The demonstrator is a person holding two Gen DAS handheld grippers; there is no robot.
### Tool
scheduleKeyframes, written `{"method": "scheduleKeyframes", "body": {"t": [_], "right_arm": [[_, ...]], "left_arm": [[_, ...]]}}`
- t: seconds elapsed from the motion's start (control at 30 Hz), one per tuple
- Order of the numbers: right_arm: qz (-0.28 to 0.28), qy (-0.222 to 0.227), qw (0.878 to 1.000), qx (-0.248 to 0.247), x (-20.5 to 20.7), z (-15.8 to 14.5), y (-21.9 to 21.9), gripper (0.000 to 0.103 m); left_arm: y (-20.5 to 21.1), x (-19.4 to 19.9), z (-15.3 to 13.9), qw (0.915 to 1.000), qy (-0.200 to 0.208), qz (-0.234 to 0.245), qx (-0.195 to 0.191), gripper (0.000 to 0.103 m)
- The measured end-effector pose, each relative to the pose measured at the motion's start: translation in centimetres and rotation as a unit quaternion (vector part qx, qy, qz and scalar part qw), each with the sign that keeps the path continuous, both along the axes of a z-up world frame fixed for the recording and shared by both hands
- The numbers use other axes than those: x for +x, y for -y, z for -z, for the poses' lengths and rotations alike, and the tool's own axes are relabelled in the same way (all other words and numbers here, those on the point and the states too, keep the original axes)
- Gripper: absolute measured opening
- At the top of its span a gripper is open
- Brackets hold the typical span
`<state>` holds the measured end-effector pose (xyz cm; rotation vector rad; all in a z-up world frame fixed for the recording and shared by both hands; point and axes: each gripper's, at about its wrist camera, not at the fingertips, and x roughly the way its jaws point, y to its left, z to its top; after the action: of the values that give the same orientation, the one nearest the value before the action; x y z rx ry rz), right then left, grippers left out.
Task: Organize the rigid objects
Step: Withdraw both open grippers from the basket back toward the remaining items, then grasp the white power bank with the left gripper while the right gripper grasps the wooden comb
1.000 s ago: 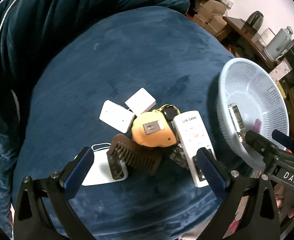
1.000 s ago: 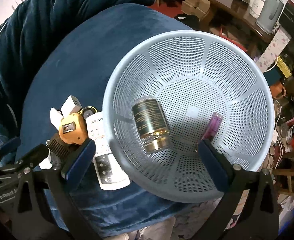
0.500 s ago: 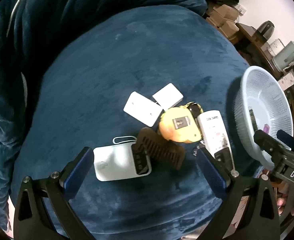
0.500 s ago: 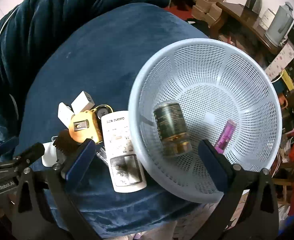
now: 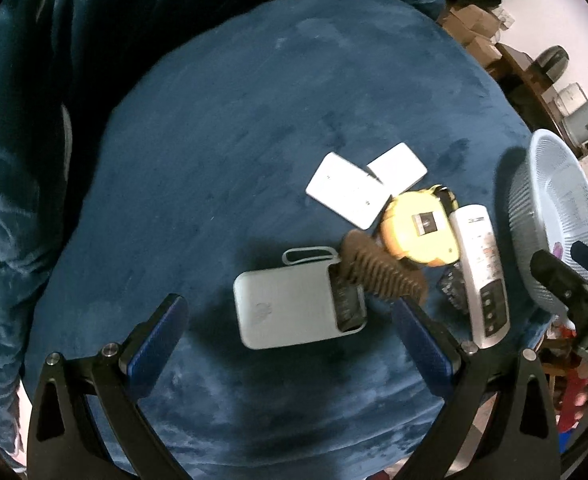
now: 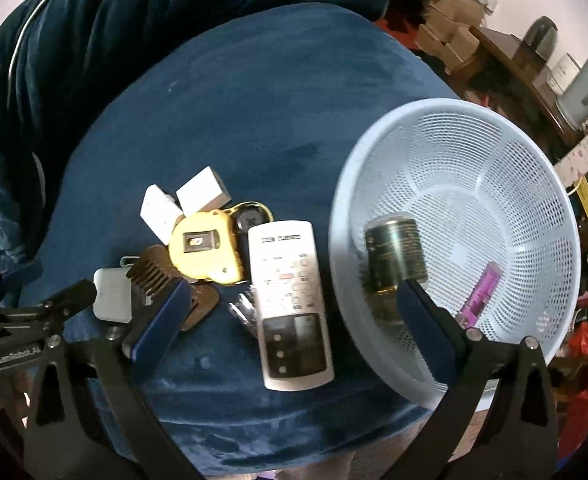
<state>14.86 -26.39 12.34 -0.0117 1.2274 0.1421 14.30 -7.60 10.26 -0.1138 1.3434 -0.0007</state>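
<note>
Two open claws hover over clutter on a blue velvet cushion beside a basket.

Nearest, the left claw [image 5: 294, 340] gapes empty above a grey power bank [image 5: 294, 308], and the right claw [image 6: 290, 316] gapes empty over a white remote [image 6: 290, 300]. Beyond lie a brown comb [image 5: 377, 272] overlapping the power bank, a yellow tape measure [image 6: 206, 244] and two white chargers [image 5: 347, 194]. The pale blue basket [image 6: 533, 184], right of the remote, holds a dark jar [image 6: 393, 252] and a purple tube [image 6: 481, 292].
</note>
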Motion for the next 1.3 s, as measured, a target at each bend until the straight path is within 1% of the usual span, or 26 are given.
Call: {"method": "scheduleKeyframes", "body": {"t": [0.13,0.2,0.27,0.37,0.5,0.67,0.77,0.9,1.0,1.07,1.2,1.27,1.3], "right_arm": [[-0.024,-0.005,1.000,-0.004,0.0,0.5,-1.5,0.103],[-0.039,-0.010,0.999,0.001,0.0,0.9,-2.3,0.103],[-0.048,-0.019,0.999,0.015,0.1,1.1,-2.8,0.103],[-0.059,-0.047,0.996,0.055,0.4,2.1,-3.6,0.103],[-0.080,-0.093,0.987,0.108,0.7,4.1,-5.0,0.102],[-0.111,-0.122,0.979,0.120,0.9,5.8,-7.1,0.102],[-0.116,-0.144,0.973,0.137,1.3,6.9,-8.1,0.102],[-0.119,-0.160,0.970,0.142,2.2,8.4,-9.1,0.102],[-0.109,-0.174,0.966,0.155,3.2,9.5,-9.3,0.103],[-0.105,-0.173,0.966,0.161,3.8,9.9,-9.1,0.102],[-0.083,-0.166,0.964,0.190,5.3,10.1,-8.3,0.103],[-0.087,-0.166,0.962,0.197,5.2,10.0,-8.3,0.103],[-0.102,-0.170,0.960,0.195,4.9,9.9,-8.7,0.103]], "left_arm": [[-1.5,-0.5,0.7,0.9999,-0.007,-0.012,-0.008,0.102],[-2.0,-0.8,1.0,0.9998,-0.011,-0.015,-0.011,0.102],[-2.5,-1.1,1.5,0.9996,-0.016,-0.019,-0.015,0.102],[-3.1,-1.5,2.2,0.9994,-0.021,-0.022,-0.019,0.102],[-3.9,-2.2,3.0,0.9988,-0.026,-0.029,-0.028,0.102],[-4.5,-2.9,3.5,0.9984,-0.026,-0.038,-0.033,0.102],[-4.6,-3.0,3.7,0.9982,-0.025,-0.040,-0.036,0.102],[-4.7,-3.1,3.9,0.9981,-0.025,-0.040,-0.038,0.102],[-4.7,-3.2,4.0,0.9981,-0.026,-0.039,-0.039,0.102],[-4.9,-3.3,4.0,0.9982,-0.026,-0.039,-0.038,0.102],[-5.0,-3.2,4.2,0.9981,-0.028,-0.041,-0.035,0.102],[-5.0,-3.2,4.4,0.9981,-0.029,-0.042,-0.035,0.102],[-4.8,-3.1,4.4,0.9981,-0.030,-0.041,-0.035,0.102]]}}
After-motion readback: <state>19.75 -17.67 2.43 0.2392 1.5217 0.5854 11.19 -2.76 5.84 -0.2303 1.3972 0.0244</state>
